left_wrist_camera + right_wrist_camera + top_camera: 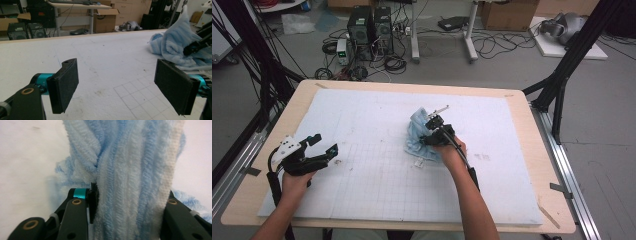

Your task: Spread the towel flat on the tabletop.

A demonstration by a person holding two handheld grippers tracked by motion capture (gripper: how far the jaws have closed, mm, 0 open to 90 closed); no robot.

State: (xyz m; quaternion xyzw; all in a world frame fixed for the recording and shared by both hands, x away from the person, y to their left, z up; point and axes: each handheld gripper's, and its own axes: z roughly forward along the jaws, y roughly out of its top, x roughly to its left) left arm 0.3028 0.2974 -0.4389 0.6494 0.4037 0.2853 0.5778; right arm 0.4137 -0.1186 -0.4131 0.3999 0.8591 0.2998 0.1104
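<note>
light blue towel (418, 135) bunched near the middle of the desk (532, 165), right gripper (435, 121) jaws clamped on a thick fold of it, left gripper (323, 145) near the desk's left edge, jaws wide apart and empty, well apart from the towel

Light blue towel (130, 170): upper and lower parts cut off by the right gripper view's edges; bunched folds cover the right gripper's (130, 215) inner pad faces.
Towel, left gripper view: right portion runs past the frame edge.
Towel, high view: near side hidden under the right gripper and hand (451, 150).
Small white scrap (417, 163) beside the towel: too small to identify.
Left gripper (120, 85): body cut off at the bottom edge.
</note>
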